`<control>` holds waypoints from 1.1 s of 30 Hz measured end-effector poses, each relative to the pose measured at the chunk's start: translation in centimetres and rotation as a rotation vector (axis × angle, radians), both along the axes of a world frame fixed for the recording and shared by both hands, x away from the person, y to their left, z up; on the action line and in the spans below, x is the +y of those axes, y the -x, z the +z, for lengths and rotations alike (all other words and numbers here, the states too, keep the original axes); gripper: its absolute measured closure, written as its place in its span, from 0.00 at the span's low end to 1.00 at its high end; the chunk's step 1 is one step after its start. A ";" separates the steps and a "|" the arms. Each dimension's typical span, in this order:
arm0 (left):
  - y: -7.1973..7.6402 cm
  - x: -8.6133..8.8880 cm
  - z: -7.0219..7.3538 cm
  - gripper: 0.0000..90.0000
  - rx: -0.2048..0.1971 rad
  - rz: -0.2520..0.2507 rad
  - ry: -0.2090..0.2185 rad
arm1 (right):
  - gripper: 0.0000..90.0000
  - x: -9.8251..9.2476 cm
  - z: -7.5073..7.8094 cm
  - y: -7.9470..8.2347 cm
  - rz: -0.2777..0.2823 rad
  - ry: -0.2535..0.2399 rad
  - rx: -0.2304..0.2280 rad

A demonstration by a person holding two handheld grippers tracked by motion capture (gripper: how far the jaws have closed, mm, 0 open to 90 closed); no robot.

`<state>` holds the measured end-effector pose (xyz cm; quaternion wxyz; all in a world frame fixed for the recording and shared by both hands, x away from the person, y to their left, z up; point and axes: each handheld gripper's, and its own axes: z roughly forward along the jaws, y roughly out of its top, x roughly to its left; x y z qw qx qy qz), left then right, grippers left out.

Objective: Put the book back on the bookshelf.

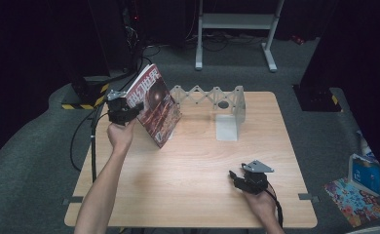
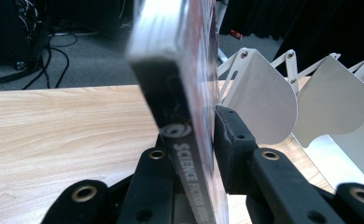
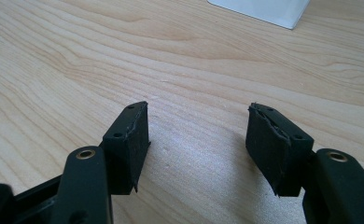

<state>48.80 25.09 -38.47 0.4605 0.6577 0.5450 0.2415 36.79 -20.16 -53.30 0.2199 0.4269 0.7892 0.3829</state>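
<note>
The left gripper [image 1: 129, 111] is clamped on a magazine [image 1: 155, 105], holding it tilted above the tabletop [image 1: 188, 170], just beside the white folding rack [image 1: 212, 100]. Slotting it into the rack looks still to come. The right gripper [image 1: 237, 176] rests apart, empty.

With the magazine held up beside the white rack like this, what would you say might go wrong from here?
1. The left claw grips the magazine only near its spine, so the tilted magazine might slip or swing.
2. It leans close to the folding rack; it may knock a divider instead of sliding between two.
3. The right claw rests open, far off, giving no support.
</note>
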 end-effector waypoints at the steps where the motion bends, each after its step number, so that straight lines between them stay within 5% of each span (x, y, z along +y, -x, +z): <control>1: 0.0 0.0 0.0 0.84 0.001 0.001 -0.004 | 0.44 0.0 0.0 0.0 -0.001 0.000 0.000; 33: 0.9 -0.1 -0.2 0.53 0.022 0.007 -0.057 | 0.44 0.0 0.0 0.0 0.001 0.000 0.000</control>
